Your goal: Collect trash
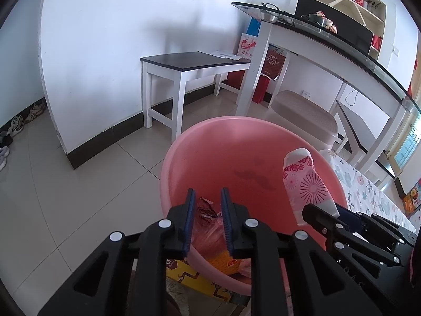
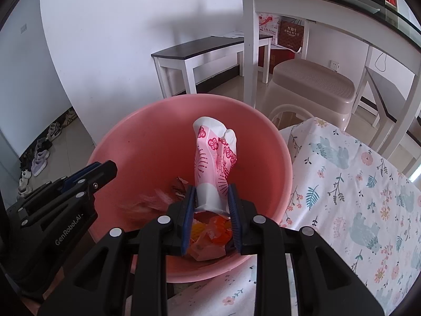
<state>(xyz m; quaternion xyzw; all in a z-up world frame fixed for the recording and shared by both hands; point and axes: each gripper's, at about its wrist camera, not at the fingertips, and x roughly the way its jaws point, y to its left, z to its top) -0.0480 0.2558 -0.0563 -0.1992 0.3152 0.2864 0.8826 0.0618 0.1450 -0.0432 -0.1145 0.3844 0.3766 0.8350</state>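
Note:
A pink plastic basin (image 1: 210, 142) holds crumpled wrappers (image 1: 208, 210); it also shows in the right wrist view (image 2: 147, 142), with orange and red wrappers (image 2: 210, 233) at its bottom. My right gripper (image 2: 211, 192) is shut on a pink and white flowered packet (image 2: 214, 158) and holds it upright over the basin; the packet (image 1: 306, 181) and the right gripper (image 1: 315, 212) also show in the left wrist view. My left gripper (image 1: 208, 196) hovers over the basin's near rim, jaws apart and empty; it shows in the right wrist view (image 2: 105, 169) at the left.
The basin sits at the edge of a table with a flowered cloth (image 2: 355, 197). A beige plastic stool (image 2: 313, 84), a white bench (image 1: 184, 65) and a glass-topped desk (image 1: 329, 34) stand behind. Shoes (image 2: 39, 155) line the wall at the left. A yellow box (image 1: 184, 276) lies under the basin.

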